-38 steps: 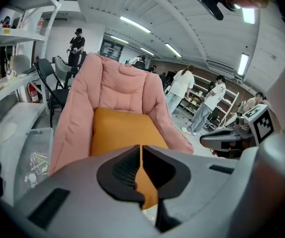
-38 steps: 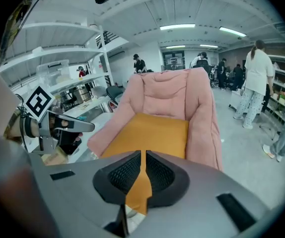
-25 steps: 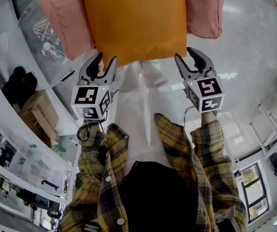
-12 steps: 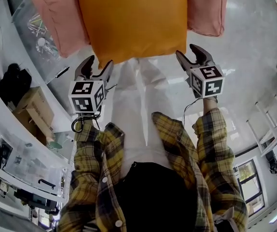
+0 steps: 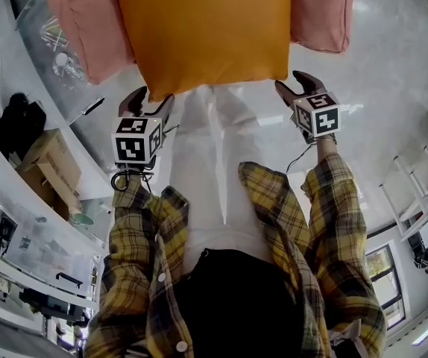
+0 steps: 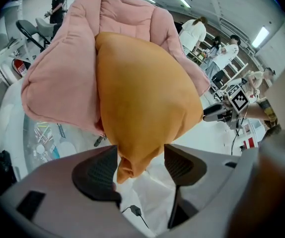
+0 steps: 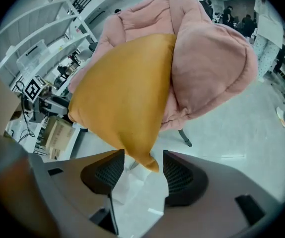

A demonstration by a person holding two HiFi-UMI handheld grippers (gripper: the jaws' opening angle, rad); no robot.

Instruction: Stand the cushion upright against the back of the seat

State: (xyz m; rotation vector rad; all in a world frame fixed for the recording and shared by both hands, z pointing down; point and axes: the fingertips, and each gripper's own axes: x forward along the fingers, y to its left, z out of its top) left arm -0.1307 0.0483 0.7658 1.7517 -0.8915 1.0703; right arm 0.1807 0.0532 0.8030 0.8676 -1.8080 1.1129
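An orange cushion (image 5: pixel 203 32) leans against the back of a pink padded seat (image 5: pixel 87 28). My left gripper (image 5: pixel 150 99) is at the cushion's near left corner and my right gripper (image 5: pixel 294 84) at its near right corner. In the left gripper view that corner of the cushion (image 6: pixel 142 103) hangs loose between the jaws of the left gripper (image 6: pixel 141 165), which have just been opening and stand open. In the right gripper view the other corner of the cushion (image 7: pixel 125 98) points down between the jaws of the right gripper (image 7: pixel 143 170), with a gap on both sides. These jaws have also just been opening.
The seat (image 7: pixel 207 58) stands on a dark leg (image 7: pixel 184 138) over a pale glossy floor. A cardboard box (image 5: pixel 46 166) and shelves lie to the left, a white rack (image 5: pixel 415 192) to the right. People in white coats (image 6: pixel 192 33) stand far behind.
Both grippers have sunk away from the head camera and look smaller. They stay at the cushion's near corners. The cushion rests in place on the seat.
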